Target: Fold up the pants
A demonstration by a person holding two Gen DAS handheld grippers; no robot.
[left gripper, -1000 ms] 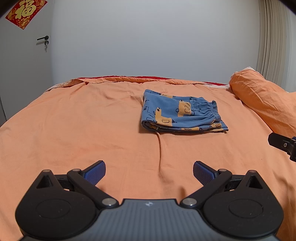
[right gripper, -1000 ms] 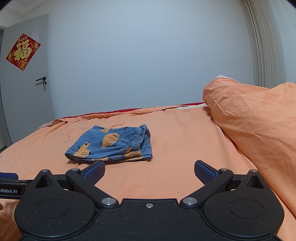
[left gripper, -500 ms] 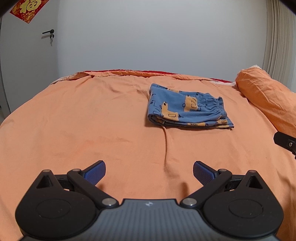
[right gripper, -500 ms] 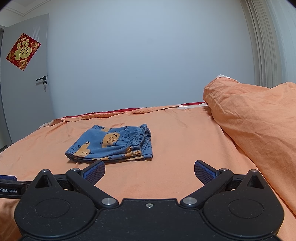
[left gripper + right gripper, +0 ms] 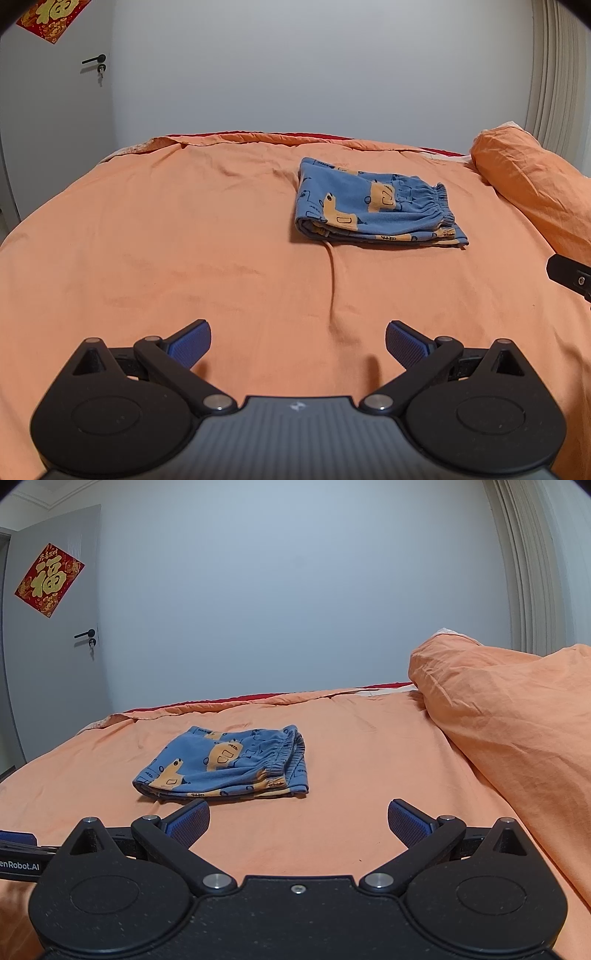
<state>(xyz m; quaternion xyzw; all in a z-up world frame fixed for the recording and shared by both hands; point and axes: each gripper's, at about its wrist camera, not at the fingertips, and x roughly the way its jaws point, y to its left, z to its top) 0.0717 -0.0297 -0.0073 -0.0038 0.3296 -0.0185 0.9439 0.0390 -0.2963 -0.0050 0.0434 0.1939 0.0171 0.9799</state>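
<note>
The small blue cotton pants with orange animal pictures (image 5: 376,206) are lying folded in a flat bundle on the orange bed sheet (image 5: 184,240). They are sitting in the middle of the bed, closer to the far edge than to the near one. The big puffy orange quilt (image 5: 517,716) is lying well apart from the pants, on their right.

The left gripper (image 5: 297,341) is hanging over the sheet with its two blue pads spread wide and nothing between them. From this gripper the pants are lying ahead and a bit to the right, well apart.

The right gripper (image 5: 298,821) is also spread wide and holding nothing. From this one the pants (image 5: 225,768) are lying ahead and a bit to the left, and they are looking nearer to it than to the left gripper.

The long side of the bundle is running left to right. The stretchy waistband (image 5: 441,206) is pointing toward the quilt, and the smooth folded edge is pointing away from it.

The pants are looking neatly folded already, so the job is probably done or nearly done. If one more fold is wanted, the right gripper would probably have the shorter reach, to the waistband end.
</note>
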